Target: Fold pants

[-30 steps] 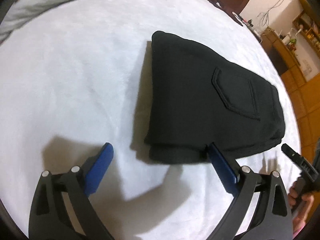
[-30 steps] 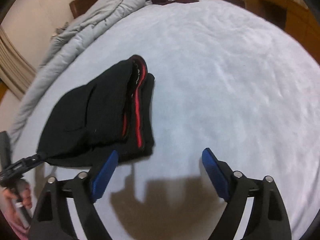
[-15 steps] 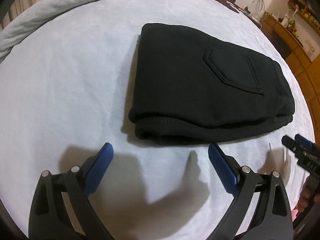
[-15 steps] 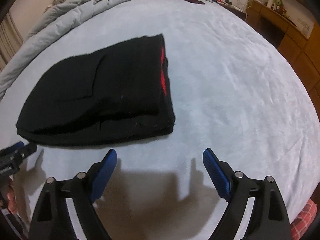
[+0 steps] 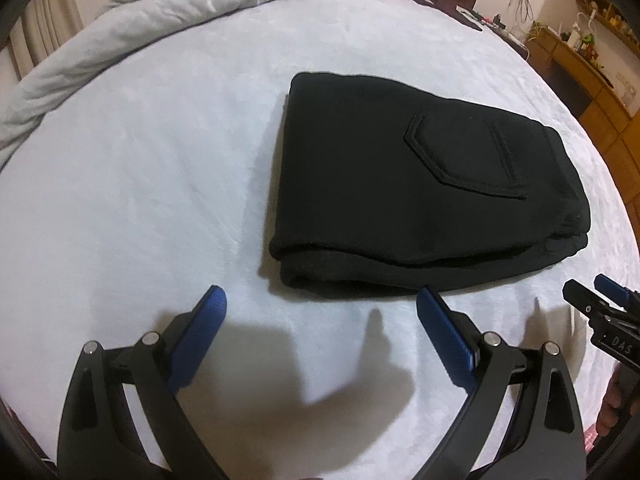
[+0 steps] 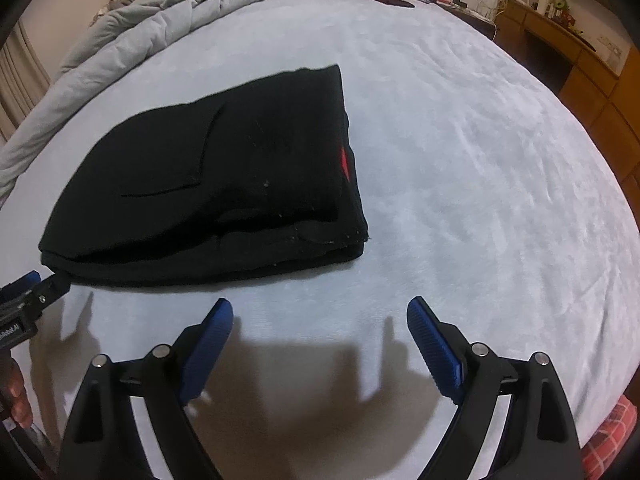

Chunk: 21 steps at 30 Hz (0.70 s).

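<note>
Nearest, the left gripper [image 5: 320, 312] and the right gripper [image 6: 320, 320] both hover released over the bed [image 5: 140, 184], jaws spread wide, holding nothing, just short of the garment. Beyond them the black pants [image 5: 400, 184] lie on the bed as 1 compact, layered bundle, back pocket [image 5: 464, 152] up, near edges stacked fairly evenly. Judgement: folding appears complete or nearly so; at most a final tidy remains. Farthest, a grey duvet [image 5: 160, 12] lies bunched.

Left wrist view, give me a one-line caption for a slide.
Folded black pants lie pocket-up on the white bedsheet, the open left gripper empty just short of them.
</note>
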### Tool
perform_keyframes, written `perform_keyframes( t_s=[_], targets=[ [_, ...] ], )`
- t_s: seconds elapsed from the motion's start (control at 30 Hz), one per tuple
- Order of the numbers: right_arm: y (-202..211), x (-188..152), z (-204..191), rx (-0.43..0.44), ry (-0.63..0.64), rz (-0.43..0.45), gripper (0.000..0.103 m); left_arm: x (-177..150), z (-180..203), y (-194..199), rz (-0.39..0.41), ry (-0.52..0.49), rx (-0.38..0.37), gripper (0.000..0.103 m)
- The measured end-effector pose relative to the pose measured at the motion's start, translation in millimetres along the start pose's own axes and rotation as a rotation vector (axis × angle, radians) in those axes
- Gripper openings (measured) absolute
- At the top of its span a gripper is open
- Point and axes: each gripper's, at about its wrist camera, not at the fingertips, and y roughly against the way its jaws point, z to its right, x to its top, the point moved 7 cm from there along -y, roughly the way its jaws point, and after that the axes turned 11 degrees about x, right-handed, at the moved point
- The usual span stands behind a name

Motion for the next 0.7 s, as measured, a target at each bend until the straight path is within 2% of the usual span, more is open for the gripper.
perform_keyframes(
  t_s=[0.23, 0.7],
  targets=[
    [9.9, 5.0, -4.1, -0.002, 0.014, 0.028, 0.093, 1.7, 5.3, 22.1, 0.048, -0.032, 0.015, 0.095],
    [4.8, 6.7, -0.5, -0.01, 0.028, 0.019, 0.093, 0.1, -1.6, 23.9, 0.041, -0.022, 0.037, 0.095]
  ],
)
